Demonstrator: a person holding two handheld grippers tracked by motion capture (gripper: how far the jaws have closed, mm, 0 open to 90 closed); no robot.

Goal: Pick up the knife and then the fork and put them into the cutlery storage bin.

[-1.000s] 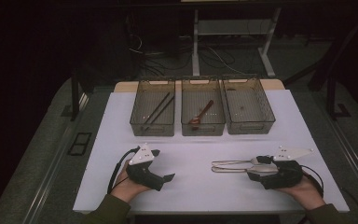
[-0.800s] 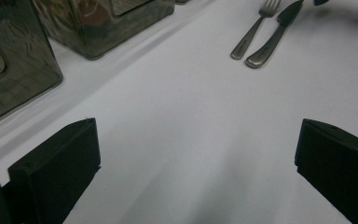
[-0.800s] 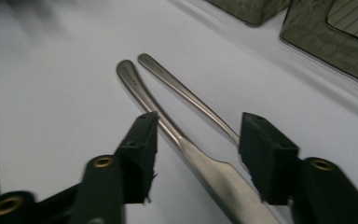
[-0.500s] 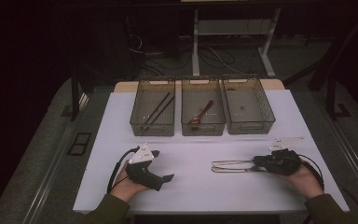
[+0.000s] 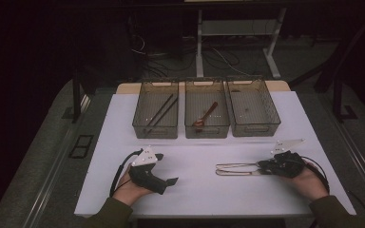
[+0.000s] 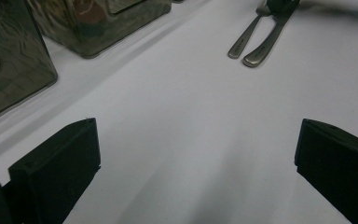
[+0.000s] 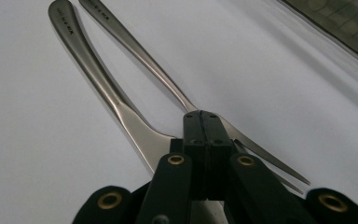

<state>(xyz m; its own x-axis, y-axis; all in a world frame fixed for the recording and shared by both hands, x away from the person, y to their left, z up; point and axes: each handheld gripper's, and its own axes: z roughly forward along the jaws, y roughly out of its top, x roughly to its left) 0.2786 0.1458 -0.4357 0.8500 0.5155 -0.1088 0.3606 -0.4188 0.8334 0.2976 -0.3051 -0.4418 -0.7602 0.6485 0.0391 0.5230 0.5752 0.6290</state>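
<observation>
Right gripper (image 7: 201,122): black jaws closed flat together over the neck of a steel fork (image 7: 140,50), its tines splayed right, beside a second steel utensil (image 7: 86,60), on white table covering (image 7: 28,154).

Silver forks (image 7: 121,100); black claw (image 7: 202,126); white table cover (image 5: 199,185); smoky translucent bins (image 5: 207,115); reddish-brown spoon (image 5: 205,115).

Two forks (image 5: 237,168) lie side by side before three bins (image 5: 206,114).
</observation>
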